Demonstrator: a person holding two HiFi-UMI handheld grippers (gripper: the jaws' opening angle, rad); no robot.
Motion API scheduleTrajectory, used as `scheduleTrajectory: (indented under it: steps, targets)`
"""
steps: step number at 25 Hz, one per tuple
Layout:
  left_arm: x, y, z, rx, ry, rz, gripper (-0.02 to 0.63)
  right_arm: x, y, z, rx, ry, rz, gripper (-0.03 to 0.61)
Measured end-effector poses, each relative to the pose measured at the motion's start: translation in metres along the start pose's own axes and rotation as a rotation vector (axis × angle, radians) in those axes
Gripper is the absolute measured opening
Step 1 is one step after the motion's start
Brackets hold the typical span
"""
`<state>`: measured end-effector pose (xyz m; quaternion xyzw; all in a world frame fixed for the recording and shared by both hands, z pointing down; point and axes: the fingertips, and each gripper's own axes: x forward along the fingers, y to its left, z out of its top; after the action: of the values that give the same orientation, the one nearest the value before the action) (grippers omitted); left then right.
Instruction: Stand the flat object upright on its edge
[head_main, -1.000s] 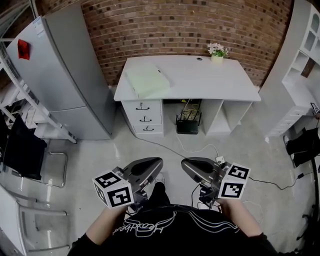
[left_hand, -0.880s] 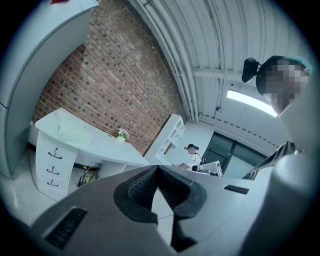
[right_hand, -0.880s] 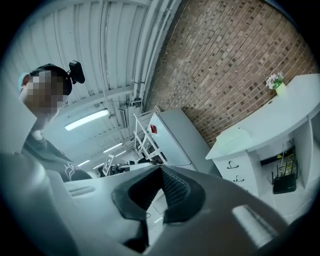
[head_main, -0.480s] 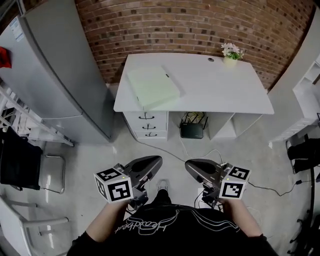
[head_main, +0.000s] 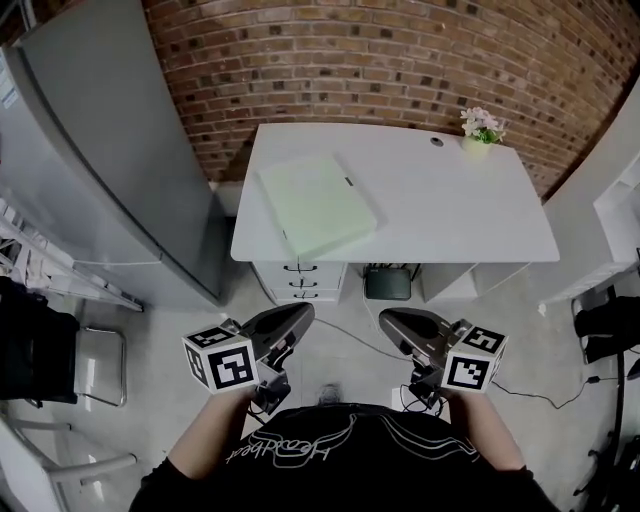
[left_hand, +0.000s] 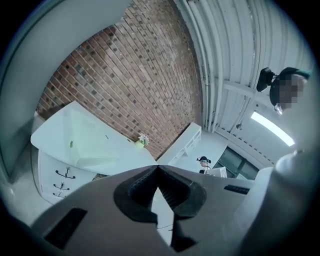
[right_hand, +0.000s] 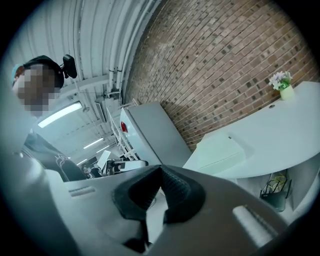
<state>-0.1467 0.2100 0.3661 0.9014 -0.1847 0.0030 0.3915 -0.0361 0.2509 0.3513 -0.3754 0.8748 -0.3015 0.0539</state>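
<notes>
L gripper (head_main: 303, 310): jaws clenched tip to tip, nothing between 'em; held low in front of the person's torso, over the floor, well short of the desk (head_main: 455, 215); marker cube facing up at the head cam.
R gripper (head_main: 386, 316): same story; jaws pinched together, empty; level w/ the L one, a gap between the two, both noses aimed at the desk.
Flat object (head_main: 318, 205): pale green, rectangular, lying flat on the desk's left half; skewed to the desk edges, one corner near the front edge; could be a book or a pad, too far off to tell; neither gripper touching it.
Desk: white, up against the brick wall (head_main: 400, 60); drawers (head_main: 300, 281) under the left side; black box (head_main: 388, 284) in the open bay beneath.
Flower pot (head_main: 480, 128): back right corner of the desk, well apart from the flat object.
Grey cabinet (head_main: 90, 150): tall, just left of the desk.
Floor (head_main: 150, 330): pale; cables trailing out from under the desk.
</notes>
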Motion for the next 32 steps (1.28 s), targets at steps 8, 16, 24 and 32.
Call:
scheduleTrajectory:
  steps: [8,16,24,32]
  targets:
    - [0.006,0.037,0.017,0.006,-0.015,0.06,0.002,0.021,-0.026,0.003,0.01,0.034,-0.017,0.005]
    - [0.029,0.073,0.037,-0.01,-0.029,0.167,0.003,0.036,-0.067,0.021,0.038,0.053,-0.006,0.005]
    - [0.064,0.12,0.066,-0.07,-0.04,0.242,0.003,0.065,-0.136,0.048,0.082,0.105,0.024,0.006]
    - [0.099,0.17,0.099,-0.094,-0.085,0.322,0.015,0.098,-0.202,0.077,0.093,0.158,0.051,0.006]
